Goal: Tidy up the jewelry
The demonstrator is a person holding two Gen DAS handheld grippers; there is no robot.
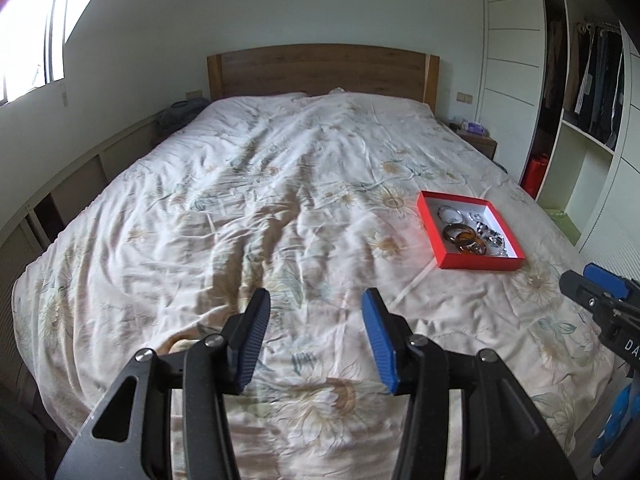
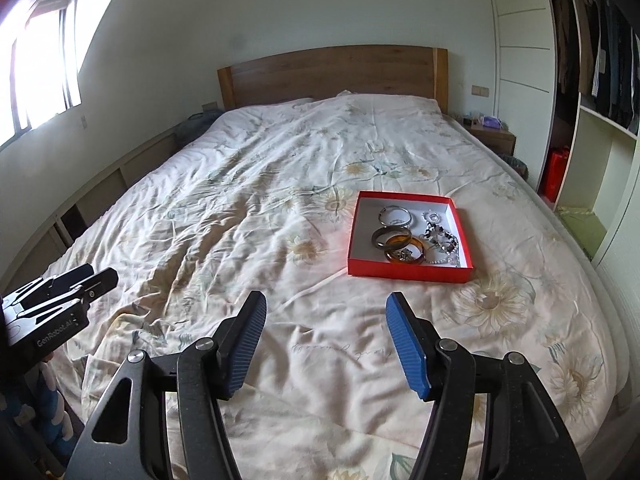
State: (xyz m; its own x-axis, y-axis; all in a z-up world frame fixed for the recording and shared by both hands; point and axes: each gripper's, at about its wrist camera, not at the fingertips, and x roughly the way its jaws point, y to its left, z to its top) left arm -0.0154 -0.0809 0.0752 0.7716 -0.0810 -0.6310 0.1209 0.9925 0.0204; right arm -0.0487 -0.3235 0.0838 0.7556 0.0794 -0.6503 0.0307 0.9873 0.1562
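A shallow red box (image 2: 404,274) with a white inside lies on the bed, right of centre; it also shows in the left wrist view (image 1: 480,263). It holds several pieces: a silver bangle (image 2: 395,215), a dark bangle (image 2: 391,236), an amber bangle (image 2: 404,249) and beaded bracelets (image 2: 444,242). My right gripper (image 2: 326,300) is open and empty, above the bedspread just short of the box. My left gripper (image 1: 316,298) is open and empty, further left, well away from the box. Each gripper shows at the edge of the other's view.
The bed has a wrinkled floral bedspread (image 2: 248,208) and a wooden headboard (image 2: 332,76). A nightstand (image 2: 494,136) stands at the far right. An open wardrobe with hanging clothes (image 2: 600,52) lines the right wall. A window (image 2: 40,72) is on the left.
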